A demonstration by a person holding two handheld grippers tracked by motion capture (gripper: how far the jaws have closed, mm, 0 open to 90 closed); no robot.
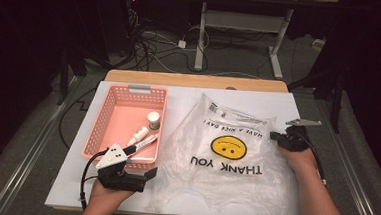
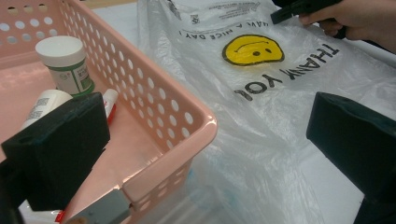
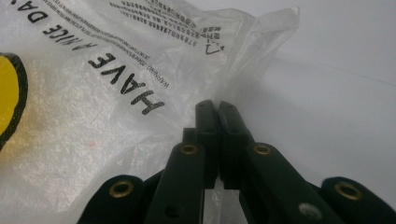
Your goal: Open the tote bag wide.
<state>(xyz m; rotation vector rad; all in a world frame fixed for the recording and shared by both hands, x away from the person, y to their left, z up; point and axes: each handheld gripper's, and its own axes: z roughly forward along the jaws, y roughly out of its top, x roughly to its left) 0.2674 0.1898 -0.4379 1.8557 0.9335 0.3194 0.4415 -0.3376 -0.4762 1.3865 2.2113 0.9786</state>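
basket (image 1: 109,113) first, at the left of the white worktop (image 1: 68,185): pink, perforated, with a grey clip on its far rim. inside it, toward the near right corner, sit a small white-capped jar (image 1: 153,120), a white bottle (image 1: 138,136) lying on its side, and a red and white marker (image 1: 146,144) beside it. in the left gripper view the jar (image 2: 65,63) stands upright with a green label, and the bottle (image 2: 44,105) and marker tip (image 2: 109,100) lie partly behind the near jaw.

left tongs (image 1: 146,177) hover just off the basket's near right corner, held low over the worktop by the person's left hand (image 1: 105,195). they are released: in their own view the two black jaws stand wide apart, one over the basket, the other over the bag, with nothing between them.

plastic bag (image 1: 225,155) next, clear and crumpled, spread flat across the middle and right of the worktop, just beside the basket. it carries a yellow smiley face (image 1: 228,147), "thank you" and "have a nice day!", all upside down from the person's side.

right tongs (image 1: 277,137) at the bag's right edge, gripped by the right hand (image 1: 300,157). in the right gripper view the jaws are clenched together on a fold of the bag (image 3: 93,93) near its printed warning text; how much film they pinch is hard to tell, but a sliver seems to run between them.
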